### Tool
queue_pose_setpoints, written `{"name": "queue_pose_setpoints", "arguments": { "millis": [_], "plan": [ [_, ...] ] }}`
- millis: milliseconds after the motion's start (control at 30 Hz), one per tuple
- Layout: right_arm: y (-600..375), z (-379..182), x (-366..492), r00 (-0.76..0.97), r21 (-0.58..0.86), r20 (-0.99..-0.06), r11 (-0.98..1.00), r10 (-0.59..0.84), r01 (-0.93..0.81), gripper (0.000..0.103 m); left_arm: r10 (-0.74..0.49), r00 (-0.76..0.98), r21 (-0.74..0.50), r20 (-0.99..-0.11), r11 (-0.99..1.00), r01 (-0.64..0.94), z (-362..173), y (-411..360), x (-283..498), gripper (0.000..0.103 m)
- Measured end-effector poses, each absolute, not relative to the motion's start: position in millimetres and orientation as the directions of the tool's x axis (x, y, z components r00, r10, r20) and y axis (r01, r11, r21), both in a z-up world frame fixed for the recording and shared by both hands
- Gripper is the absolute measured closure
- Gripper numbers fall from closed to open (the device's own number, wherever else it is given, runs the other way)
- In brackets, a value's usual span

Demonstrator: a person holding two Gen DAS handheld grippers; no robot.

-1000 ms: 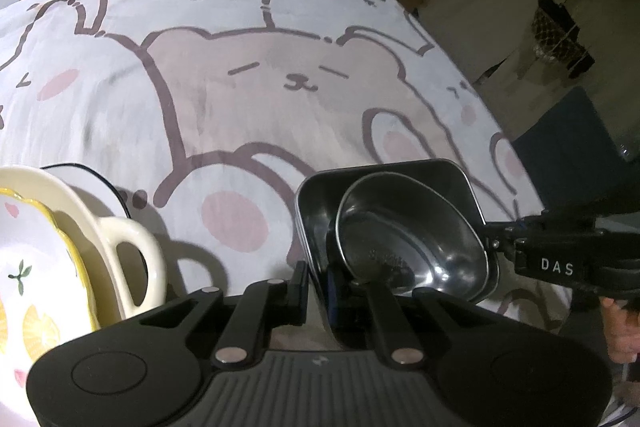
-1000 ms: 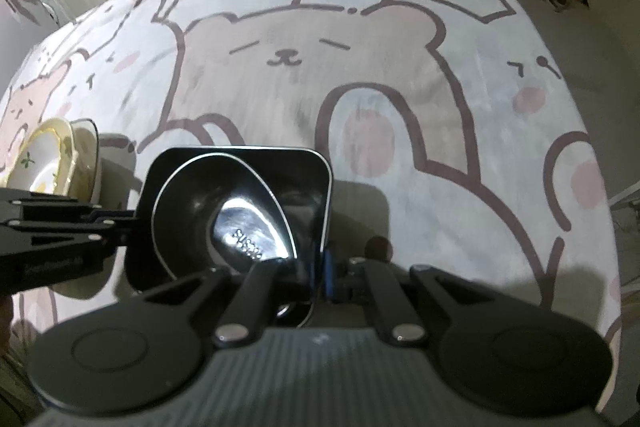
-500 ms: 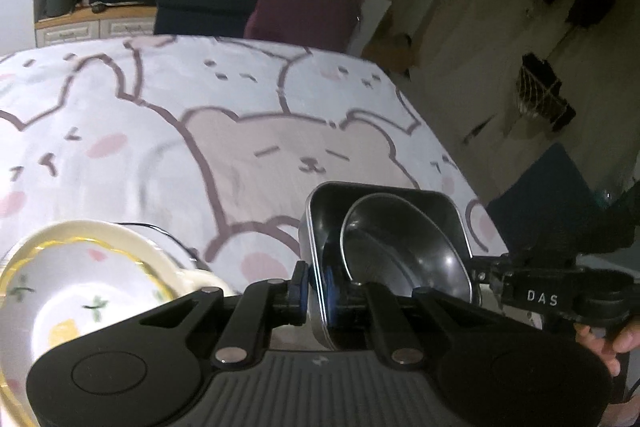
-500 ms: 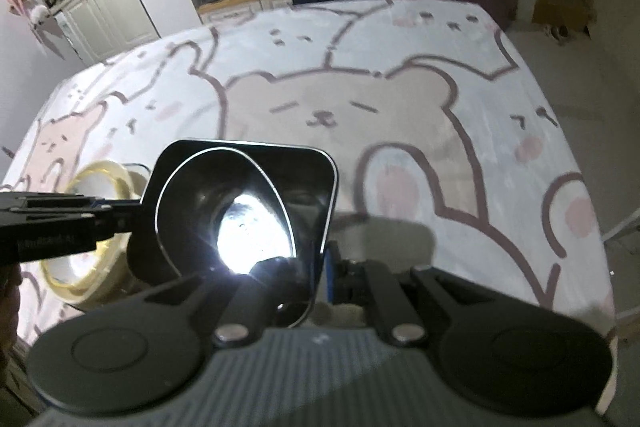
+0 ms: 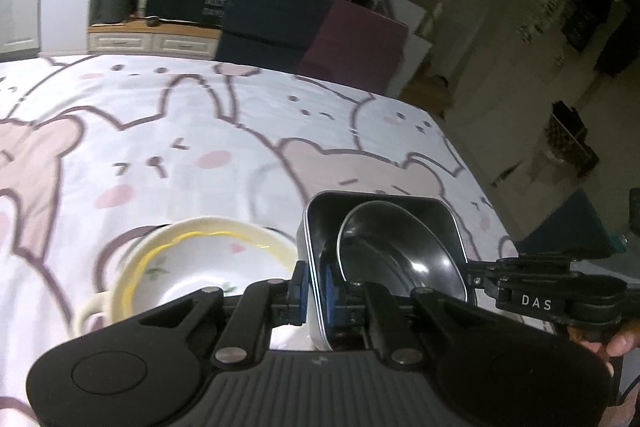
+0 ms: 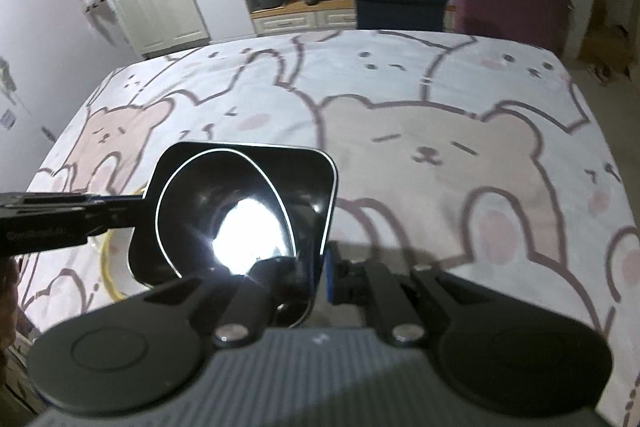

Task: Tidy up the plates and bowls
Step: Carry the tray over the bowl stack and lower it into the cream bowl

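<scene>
**Both claws clamp one steel tray, lifted over the table**

Left claw [image 5: 315, 290] is closed down to a thin gap, its blue pads pinching the tray's [image 5: 316, 239] left wall. In the left wrist view the tray sits at about 5 o'clock from centre, square with rounded corners, and a round steel bowl [image 5: 400, 259] nests inside it. Right claw [image 6: 320, 277] is pinched just as tight on the opposite wall; in its own view the tray [image 6: 326, 199] fills the space from 7 to 9 o'clock, and a bright glare on the bowl [image 6: 240, 227] hides its base.

A grip on each side looks chosen to keep the tray level, so the loose bowl does not slide or tip out. Each claw shows in the other's view as a dark bar reaching the tray's far wall, with part of a hand at the frame edge.

Tray and bowl appear to hang clear of the table, not resting on it. At 8 o'clock in the left view, just beside and below the tray, sits a cream dish [image 5: 132, 267] with a side handle, holding a yellow-rimmed plate [image 5: 200, 259] with small leaf prints. In the right view only a yellow arc of it peeks out under the tray at 8 o'clock.

A cloth [image 6: 440, 131] printed with cartoon bears and rabbits covers the table. Beyond it, at 12 o'clock, stand a navy chair and a maroon chair.

My guess is the steel pair is headed for the cream stack.
</scene>
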State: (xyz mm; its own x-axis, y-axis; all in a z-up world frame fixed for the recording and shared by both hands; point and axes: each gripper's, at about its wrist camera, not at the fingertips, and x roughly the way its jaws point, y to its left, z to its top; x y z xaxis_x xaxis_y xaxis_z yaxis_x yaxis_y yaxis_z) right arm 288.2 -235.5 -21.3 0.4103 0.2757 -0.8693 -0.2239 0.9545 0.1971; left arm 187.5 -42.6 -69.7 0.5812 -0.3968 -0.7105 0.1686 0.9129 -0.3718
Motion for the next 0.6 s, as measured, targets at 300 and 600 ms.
{"name": "queue_pose_setpoints", "arguments": {
  "millis": [300, 600],
  "plan": [
    [-168.0, -22.3, 292.4, 0.375, 0.196, -0.872, 0.927, 0.314, -0.319, 0.096, -0.343, 0.608, -0.381, -0.716, 0.922, 0.072, -74.3, 17.2, 173.0, 0.096],
    [-114.1, -35.9, 291.9, 0.320, 0.176, -0.892, 0.899, 0.318, -0.402, 0.093, -0.312, 0.595, -0.393, -0.740, 0.919, -0.006, -93.8, 51.7, 173.8, 0.097]
  ]
}}
